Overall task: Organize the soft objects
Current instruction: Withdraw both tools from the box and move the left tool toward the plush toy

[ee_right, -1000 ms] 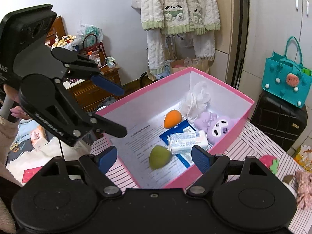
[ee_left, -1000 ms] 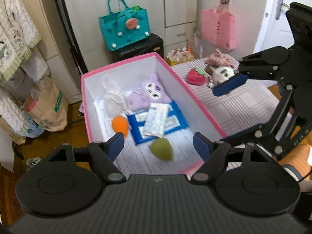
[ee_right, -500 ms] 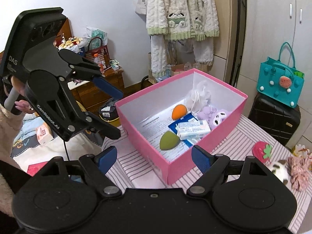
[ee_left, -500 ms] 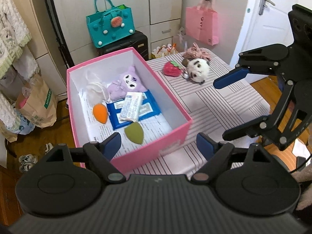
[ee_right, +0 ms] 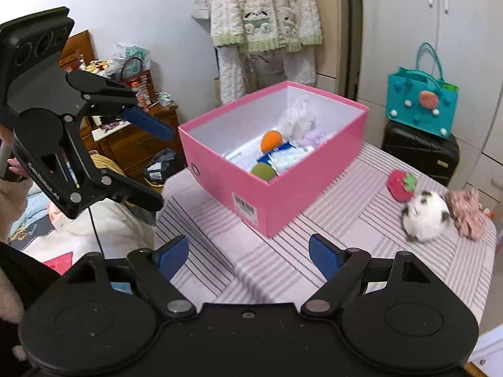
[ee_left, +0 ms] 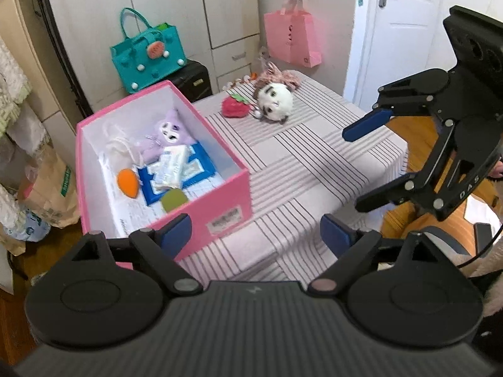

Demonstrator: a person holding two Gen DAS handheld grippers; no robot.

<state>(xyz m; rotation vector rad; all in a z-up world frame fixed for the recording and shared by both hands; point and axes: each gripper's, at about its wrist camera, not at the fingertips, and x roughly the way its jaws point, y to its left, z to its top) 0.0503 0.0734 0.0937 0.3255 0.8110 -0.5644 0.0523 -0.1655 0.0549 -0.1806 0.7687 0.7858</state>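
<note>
A pink box [ee_left: 220, 194] stands on the striped table [ee_left: 314, 163]. It holds a purple plush [ee_left: 169, 132], an orange sponge [ee_left: 128, 182], a green sponge [ee_left: 173, 199] and a tissue pack [ee_left: 173, 169]. Beyond the box, a red strawberry [ee_left: 234, 106], a white plush [ee_left: 276, 102] and a pink fluffy piece [ee_left: 283, 77] lie on the cloth. My left gripper [ee_left: 254, 232] hovers over the table's near edge, its jaws opening with nothing between them. My right gripper [ee_right: 248, 256] is open and empty, short of the box [ee_right: 251, 188], with the white plush [ee_right: 426, 215] to its right.
A teal bag [ee_left: 147, 59] sits on a black suitcase [ee_left: 191, 77] behind the table. A pink bag [ee_left: 292, 40] hangs by the white door [ee_left: 405, 31]. A paper bag [ee_left: 53, 185] stands on the floor left of the box. A wooden cabinet [ee_right: 138, 144] is at the left.
Both grippers have drawn back from above the box to the near side of the table. The left jaws have spread wider. The box's contents have not moved.
</note>
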